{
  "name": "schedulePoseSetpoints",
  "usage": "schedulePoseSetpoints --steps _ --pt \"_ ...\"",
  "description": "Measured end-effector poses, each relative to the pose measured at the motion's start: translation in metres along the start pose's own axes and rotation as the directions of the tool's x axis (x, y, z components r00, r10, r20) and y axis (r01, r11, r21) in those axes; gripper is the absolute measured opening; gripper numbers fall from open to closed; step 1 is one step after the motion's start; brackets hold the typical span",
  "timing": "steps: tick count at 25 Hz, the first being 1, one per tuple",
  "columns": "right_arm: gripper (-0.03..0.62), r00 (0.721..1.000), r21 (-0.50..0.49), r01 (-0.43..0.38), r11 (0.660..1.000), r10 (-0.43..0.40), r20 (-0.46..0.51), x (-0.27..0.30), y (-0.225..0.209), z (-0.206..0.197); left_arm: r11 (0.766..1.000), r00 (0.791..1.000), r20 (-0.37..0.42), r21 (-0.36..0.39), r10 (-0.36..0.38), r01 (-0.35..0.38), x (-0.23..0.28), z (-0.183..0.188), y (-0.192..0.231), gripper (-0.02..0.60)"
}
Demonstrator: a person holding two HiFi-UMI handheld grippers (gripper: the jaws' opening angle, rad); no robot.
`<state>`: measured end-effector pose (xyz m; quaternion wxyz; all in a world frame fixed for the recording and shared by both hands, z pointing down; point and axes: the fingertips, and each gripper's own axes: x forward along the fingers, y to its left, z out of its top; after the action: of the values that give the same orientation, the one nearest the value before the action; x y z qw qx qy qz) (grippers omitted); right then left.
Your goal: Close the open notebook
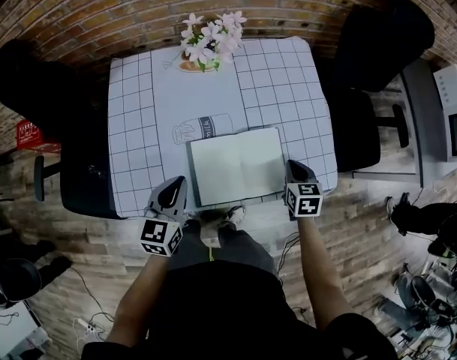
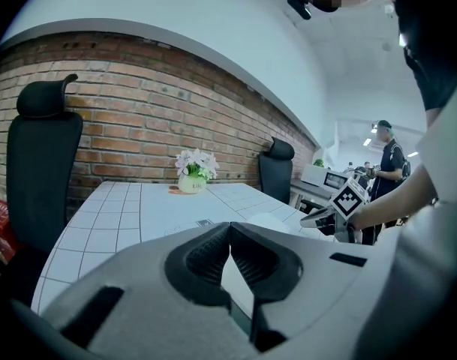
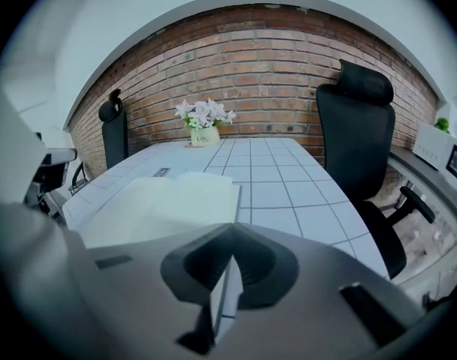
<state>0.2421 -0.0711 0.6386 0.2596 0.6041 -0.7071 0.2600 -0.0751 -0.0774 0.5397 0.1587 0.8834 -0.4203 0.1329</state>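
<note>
The open notebook (image 1: 237, 165) lies flat with blank pale pages on the gridded white tablecloth (image 1: 138, 126), near the table's front edge. My left gripper (image 1: 175, 183) hovers just off the notebook's front left corner, its jaws shut with nothing between them (image 2: 230, 225). My right gripper (image 1: 294, 168) sits by the notebook's right edge, and its jaws also meet at the tip (image 3: 232, 232), empty. In the right gripper view the notebook (image 3: 168, 201) spreads ahead and to the left. In the left gripper view it is a pale sliver (image 2: 272, 219), with the right gripper (image 2: 323, 216) beyond.
A vase of pink-white flowers (image 1: 209, 40) stands at the table's far edge. A bottle outline (image 1: 202, 128) is printed on the cloth behind the notebook. Black office chairs stand left (image 1: 33, 81) and right (image 1: 378, 43). A person (image 2: 389, 167) stands far off.
</note>
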Motion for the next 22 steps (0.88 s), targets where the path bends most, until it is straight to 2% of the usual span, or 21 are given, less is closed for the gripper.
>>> schedulePoseSetpoints --steps 6,12,22 --pt "0.014 0.999 -0.063 -0.011 0.998 0.009 -0.041 0.009 -0.004 -0.006 0.999 0.998 -0.052 -0.04 0.031 -0.033 0.012 -0.025 0.001 0.026" --pt "0.014 0.997 -0.105 -0.023 0.994 0.016 -0.071 0.017 -0.004 -0.011 0.997 0.996 -0.069 -0.05 0.048 -0.052 0.017 -0.034 -0.001 0.025" --pt "0.014 0.996 -0.055 -0.027 0.998 0.022 -0.088 0.029 -0.006 -0.016 0.996 0.994 -0.083 -0.054 0.069 -0.074 0.024 -0.04 0.004 0.026"
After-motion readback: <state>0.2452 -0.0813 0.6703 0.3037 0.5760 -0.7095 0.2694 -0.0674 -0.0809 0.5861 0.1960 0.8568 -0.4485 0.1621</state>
